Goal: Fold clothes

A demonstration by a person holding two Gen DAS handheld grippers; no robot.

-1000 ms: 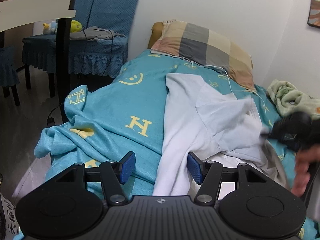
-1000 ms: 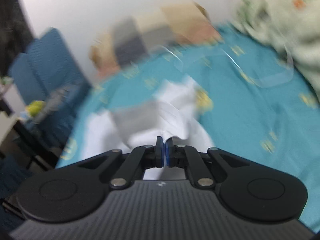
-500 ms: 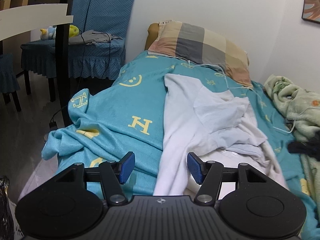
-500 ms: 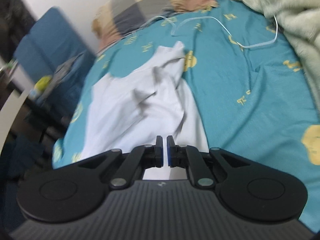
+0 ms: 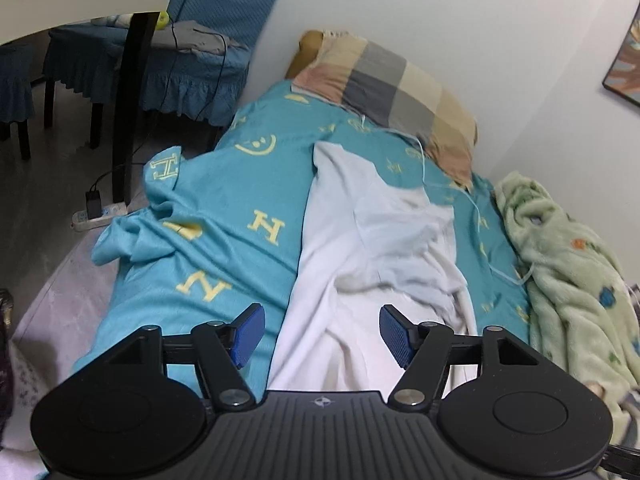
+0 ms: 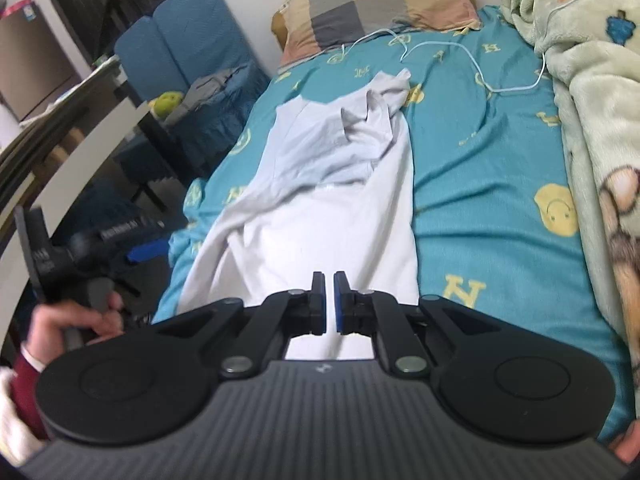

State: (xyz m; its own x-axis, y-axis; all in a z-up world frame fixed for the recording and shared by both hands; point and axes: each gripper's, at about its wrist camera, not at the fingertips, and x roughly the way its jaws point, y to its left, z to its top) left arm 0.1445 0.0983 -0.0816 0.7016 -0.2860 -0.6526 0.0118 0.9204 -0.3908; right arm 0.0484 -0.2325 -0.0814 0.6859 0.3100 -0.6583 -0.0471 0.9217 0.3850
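- Left gripper (image 5: 321,334): jaws wide apart and just been widening, nothing between the blue pads (image 5: 394,334); it tilts down over the near end of the bed.
- A hand (image 6: 76,318) grips its handle at the bed's left edge.
- Right gripper (image 6: 329,304): jaws nearly closed with a thin gap, gripping nothing, angled down above the shirt's near end.
- White shirt (image 6: 328,200): lies lengthwise down the middle of the teal bedsheet (image 6: 488,184), upper half rumpled with a sleeve folded across, lower half fairly flat.

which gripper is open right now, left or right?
The left gripper: its blue fingers stand wide apart, having just opened further. The right gripper is nearly shut, empty.
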